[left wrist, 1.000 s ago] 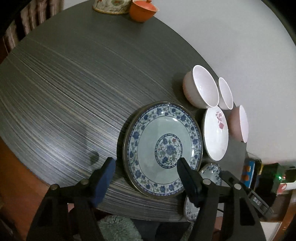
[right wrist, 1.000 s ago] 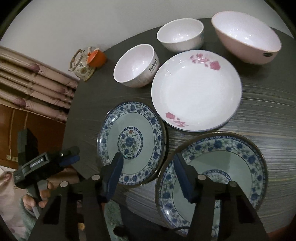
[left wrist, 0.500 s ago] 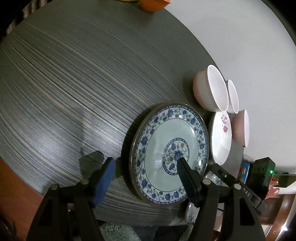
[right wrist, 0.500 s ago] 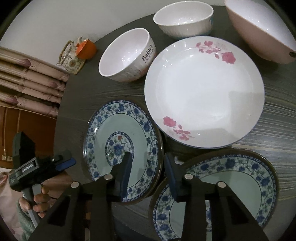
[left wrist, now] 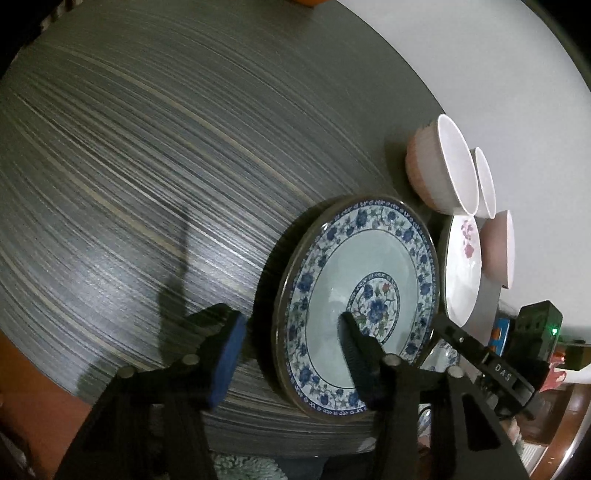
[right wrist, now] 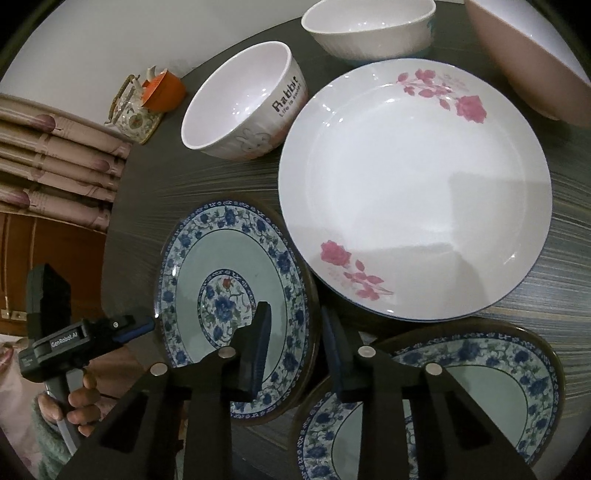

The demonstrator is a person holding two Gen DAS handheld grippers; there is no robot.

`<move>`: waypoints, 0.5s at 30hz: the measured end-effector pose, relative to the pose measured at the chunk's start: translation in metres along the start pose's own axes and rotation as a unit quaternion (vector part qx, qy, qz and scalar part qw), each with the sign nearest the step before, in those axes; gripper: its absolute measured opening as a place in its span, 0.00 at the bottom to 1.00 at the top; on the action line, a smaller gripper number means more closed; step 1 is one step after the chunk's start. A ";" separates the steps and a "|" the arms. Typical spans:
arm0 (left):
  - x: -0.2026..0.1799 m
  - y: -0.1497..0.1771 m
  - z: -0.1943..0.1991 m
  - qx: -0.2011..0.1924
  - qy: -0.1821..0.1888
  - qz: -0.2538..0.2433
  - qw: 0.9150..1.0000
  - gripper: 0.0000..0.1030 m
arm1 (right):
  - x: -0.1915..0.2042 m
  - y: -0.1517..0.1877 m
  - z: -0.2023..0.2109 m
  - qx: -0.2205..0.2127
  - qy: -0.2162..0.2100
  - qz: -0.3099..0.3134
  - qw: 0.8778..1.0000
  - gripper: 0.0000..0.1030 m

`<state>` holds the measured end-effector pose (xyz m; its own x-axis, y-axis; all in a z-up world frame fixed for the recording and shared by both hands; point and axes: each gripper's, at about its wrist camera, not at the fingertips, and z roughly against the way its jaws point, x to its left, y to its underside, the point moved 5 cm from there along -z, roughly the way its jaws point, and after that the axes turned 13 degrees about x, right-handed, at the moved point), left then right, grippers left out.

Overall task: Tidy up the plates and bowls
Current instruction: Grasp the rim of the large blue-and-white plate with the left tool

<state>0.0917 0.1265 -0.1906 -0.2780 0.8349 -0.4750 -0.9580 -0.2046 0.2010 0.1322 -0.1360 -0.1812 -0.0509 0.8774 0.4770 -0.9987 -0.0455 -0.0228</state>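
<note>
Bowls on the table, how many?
3, behind the plates: white "Rabbit" bowl at left, ribbed white bowl in the middle, pink bowl at right, partly cut off. More may sit out of frame.

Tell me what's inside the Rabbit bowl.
The Rabbit bowl looks empty: only its glossy pale interior shows. The near wall hides a sliver of the inside bottom.

tabletop (left wrist: 155,155): dark streaked wood grain, low sheen
blue-patterned plate (right wrist: 236,291): glossy glazed ceramic
rose plate (right wrist: 413,192): smooth glossy white glaze (light glints on it)
rabbit bowl (right wrist: 240,103): glossy ceramic
right tongs (right wrist: 295,345): matt black plastic
</note>
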 end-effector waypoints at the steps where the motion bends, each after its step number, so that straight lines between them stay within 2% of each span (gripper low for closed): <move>1: 0.000 0.000 -0.001 0.001 0.000 0.000 1.000 0.45 | -0.001 -0.001 -0.001 0.001 0.000 -0.001 1.000 0.23; 5: -0.001 -0.002 -0.007 0.006 -0.004 0.000 1.000 0.41 | 0.000 -0.004 -0.004 0.003 0.002 0.002 1.000 0.22; 11: 0.000 -0.005 -0.012 0.016 -0.008 0.000 1.000 0.29 | -0.002 -0.008 -0.010 0.008 0.007 0.001 1.000 0.17; 13: -0.002 -0.006 -0.014 0.017 -0.007 -0.003 1.000 0.22 | -0.002 -0.010 -0.013 0.010 0.008 0.000 1.000 0.15; 15: -0.002 -0.006 -0.015 0.016 -0.012 -0.006 1.000 0.20 | -0.002 -0.011 -0.014 0.011 0.010 0.000 1.000 0.14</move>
<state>0.0971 0.1186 -0.2034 -0.2636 0.8492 -0.4577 -0.9586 -0.1778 0.2222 0.1433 -0.1309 -0.1944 -0.0516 0.8867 0.4594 -0.9984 -0.0560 -0.0041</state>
